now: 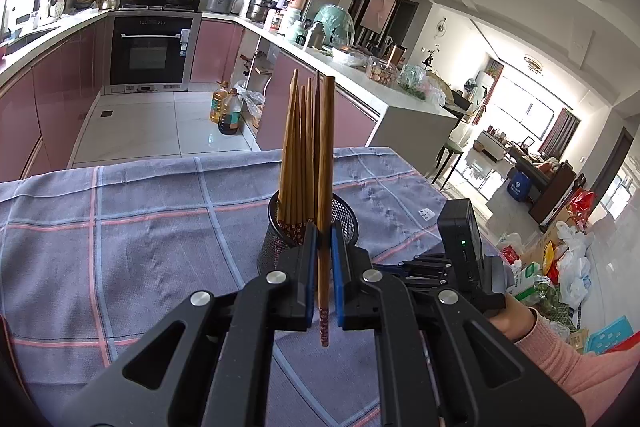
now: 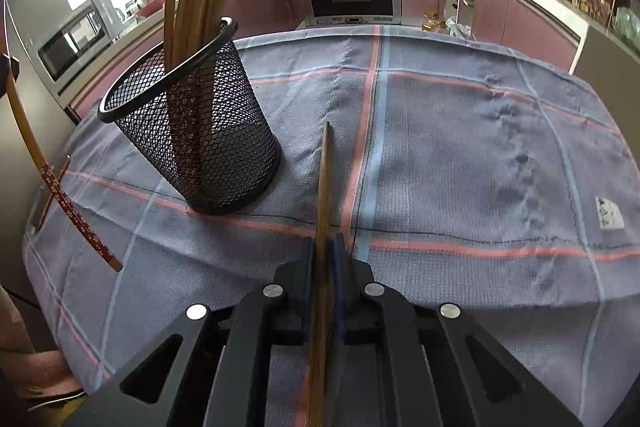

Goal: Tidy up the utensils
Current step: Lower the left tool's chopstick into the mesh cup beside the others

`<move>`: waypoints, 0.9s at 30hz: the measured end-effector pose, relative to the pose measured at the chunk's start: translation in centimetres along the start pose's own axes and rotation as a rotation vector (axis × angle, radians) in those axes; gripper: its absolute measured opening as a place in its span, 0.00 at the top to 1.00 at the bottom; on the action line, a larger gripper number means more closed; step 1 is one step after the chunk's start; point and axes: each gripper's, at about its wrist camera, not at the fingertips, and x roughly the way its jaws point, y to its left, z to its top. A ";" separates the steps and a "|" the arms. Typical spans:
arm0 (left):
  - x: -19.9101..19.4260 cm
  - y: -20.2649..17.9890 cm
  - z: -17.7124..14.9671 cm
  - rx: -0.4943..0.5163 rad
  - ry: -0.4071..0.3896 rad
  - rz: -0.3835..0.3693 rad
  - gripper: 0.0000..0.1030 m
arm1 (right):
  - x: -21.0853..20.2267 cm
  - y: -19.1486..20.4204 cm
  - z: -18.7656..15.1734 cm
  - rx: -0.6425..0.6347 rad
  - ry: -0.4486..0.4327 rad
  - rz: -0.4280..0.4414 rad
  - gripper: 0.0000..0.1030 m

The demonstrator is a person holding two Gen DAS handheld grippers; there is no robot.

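Both claws are gripping wooden chopsticks. Clamped tight, the left gripper (image 1: 322, 247) is pinching one chopstick (image 1: 325, 187) between its blue pads, holding it nearly upright with the patterned red end hanging below the fingers and the plain end rising in front of the mesh holder (image 1: 280, 239). That black mesh holder is standing on the checked cloth (image 1: 140, 227) and is carrying a bundle of chopsticks (image 1: 298, 155) leaning together. Just as tightly closed, the right gripper (image 2: 326, 247) is pinching a second chopstick (image 2: 323, 179), which is pointing forward and down over the cloth, its tip lying just right of the holder's base. From the right wrist view, the left-held chopstick is showing at the far left edge. A pink sleeve (image 1: 560, 359) is showing behind the right gripper.
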 end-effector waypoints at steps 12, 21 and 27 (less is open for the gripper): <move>0.2 -0.2 0.0 0.014 0.009 -0.005 0.93 | -4.1 -2.2 0.2 0.114 -0.168 0.131 0.95; -0.8 -1.0 1.2 0.036 -0.025 -0.017 0.93 | -10.8 -1.4 1.8 0.085 -0.384 0.223 0.95; -1.8 -1.3 2.4 0.051 -0.062 -0.010 0.93 | -13.6 -0.5 3.3 0.047 -0.470 0.253 0.95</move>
